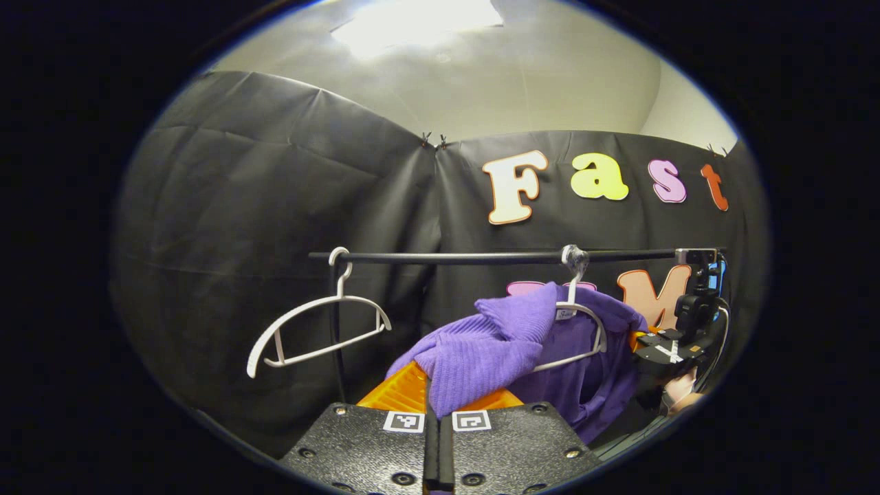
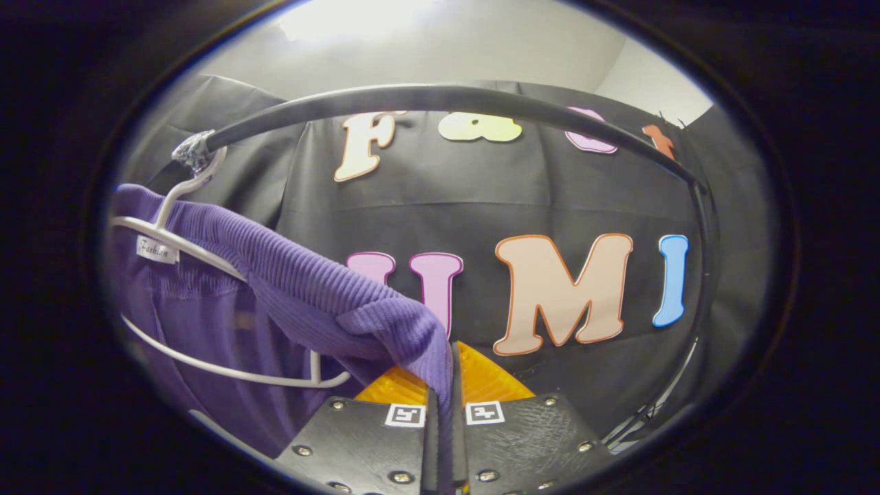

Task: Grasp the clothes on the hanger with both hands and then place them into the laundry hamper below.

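Note:
A purple ribbed garment hangs on a white hanger from the black rail. My left gripper is shut on the garment's near shoulder, which it has pulled off the hanger's end toward me. In the right gripper view my right gripper is shut on the other shoulder of the purple garment, stretched away from the white hanger. The right gripper also shows at the far right of the left gripper view, held by a hand.
A second white hanger, bare, hangs at the rail's left end beside the rack's upright post. The black rail arcs overhead in the right gripper view, with its post at the right.

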The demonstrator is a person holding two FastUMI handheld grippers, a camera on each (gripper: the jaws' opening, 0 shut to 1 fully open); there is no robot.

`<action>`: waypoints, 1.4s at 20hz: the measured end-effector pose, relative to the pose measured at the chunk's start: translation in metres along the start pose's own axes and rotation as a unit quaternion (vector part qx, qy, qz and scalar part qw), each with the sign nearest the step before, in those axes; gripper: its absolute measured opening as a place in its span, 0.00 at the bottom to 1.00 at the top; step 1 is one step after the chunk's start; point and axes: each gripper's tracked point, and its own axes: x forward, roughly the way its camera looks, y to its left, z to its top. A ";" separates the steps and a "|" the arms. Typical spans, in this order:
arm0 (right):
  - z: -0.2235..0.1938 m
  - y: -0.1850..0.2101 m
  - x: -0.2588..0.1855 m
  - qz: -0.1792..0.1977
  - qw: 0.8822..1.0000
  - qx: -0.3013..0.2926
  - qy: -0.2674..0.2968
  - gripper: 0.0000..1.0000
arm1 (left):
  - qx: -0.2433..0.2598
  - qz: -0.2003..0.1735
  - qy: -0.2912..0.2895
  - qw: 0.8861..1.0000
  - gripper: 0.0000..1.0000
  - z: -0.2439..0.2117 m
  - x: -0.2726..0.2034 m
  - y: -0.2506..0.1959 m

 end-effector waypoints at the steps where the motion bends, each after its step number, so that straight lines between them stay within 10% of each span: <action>1: 0.001 -0.001 0.003 0.001 1.000 0.002 -0.002 0.07 | -0.006 0.000 0.001 1.000 0.00 0.003 0.001 0.002; 13: 0.019 -0.002 0.044 0.009 1.000 0.001 -0.023 0.07 | 0.018 0.050 -0.028 0.998 0.01 0.026 0.057 0.057; 28: -0.058 0.007 0.068 0.022 0.999 0.003 0.035 0.07 | 0.038 0.054 0.039 0.997 0.03 -0.069 0.095 0.077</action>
